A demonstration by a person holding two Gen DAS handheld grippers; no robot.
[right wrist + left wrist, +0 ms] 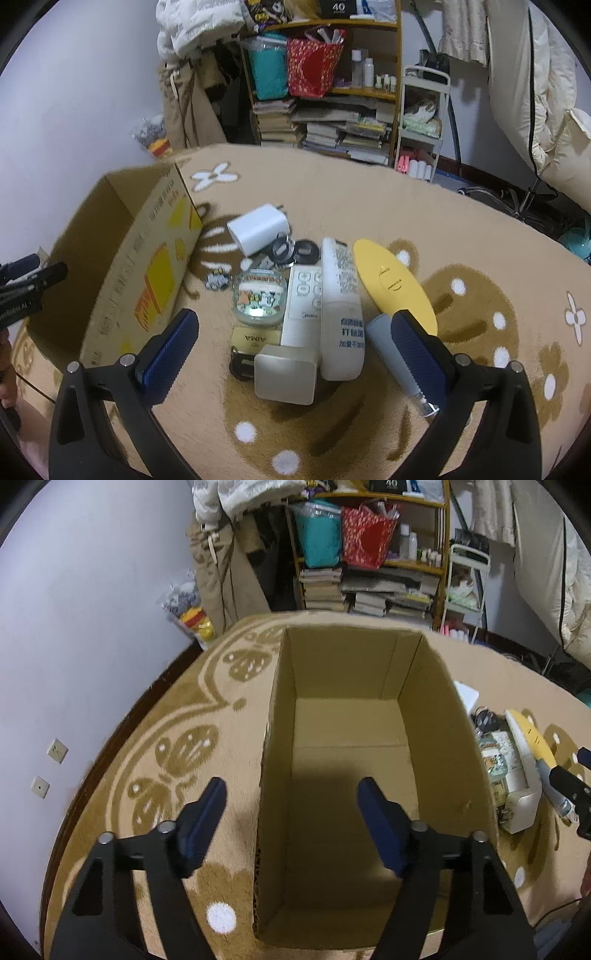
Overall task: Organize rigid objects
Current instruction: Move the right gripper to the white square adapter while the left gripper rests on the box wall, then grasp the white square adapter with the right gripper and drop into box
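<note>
Cardboard box (351, 775) sitting open on carpet (166, 720); left gripper (291, 823) hovering over it, spread, holding nothing. Right gripper (295, 350) spread above remote (303, 306) pile.

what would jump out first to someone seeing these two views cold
The big open cardboard box, bare inside, fills the left wrist view, with the left gripper held open over its near left corner. In the right wrist view, the eye goes to a tight cluster of small things on the tan flowered rug to the right of the box: a white charger, a round printed tin, a yellow oval lid. The right gripper hangs open above them.
</note>
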